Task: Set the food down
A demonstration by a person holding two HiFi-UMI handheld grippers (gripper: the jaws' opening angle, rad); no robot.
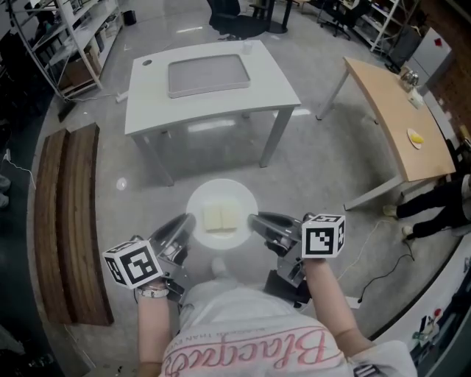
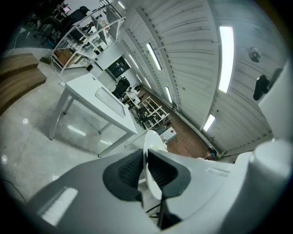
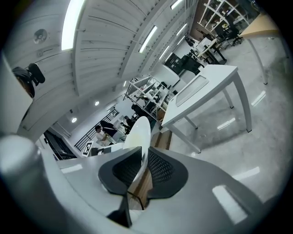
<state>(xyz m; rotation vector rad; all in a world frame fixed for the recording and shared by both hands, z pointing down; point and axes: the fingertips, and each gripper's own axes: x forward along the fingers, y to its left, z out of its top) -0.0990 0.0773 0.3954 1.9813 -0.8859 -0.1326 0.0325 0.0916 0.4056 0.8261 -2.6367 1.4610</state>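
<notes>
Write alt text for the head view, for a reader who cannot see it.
A person holds a white plate of pale yellow food over a grey floor, the left claw and the right claw each pinching its rim on opposite sides. Ahead stands a white table with a grey tray on it.

The premises present as an open-plan laboratory or office workroom, not a home. A polished grey floor [image 1: 316, 177] carries a white table [image 1: 147, 103] bearing a grey tray [image 1: 207, 74], with a wood-topped desk [image 1: 390, 110] at the right and black swivel chairs [image 1: 232, 18] along the far side. Open metal shelving [image 1: 66, 37] lines the left side, a loose cable [image 1: 383, 272] trails across the floor, and the ribbed panel ceiling [image 2: 192, 55] carries long strip lights [image 2: 225, 57].
</notes>
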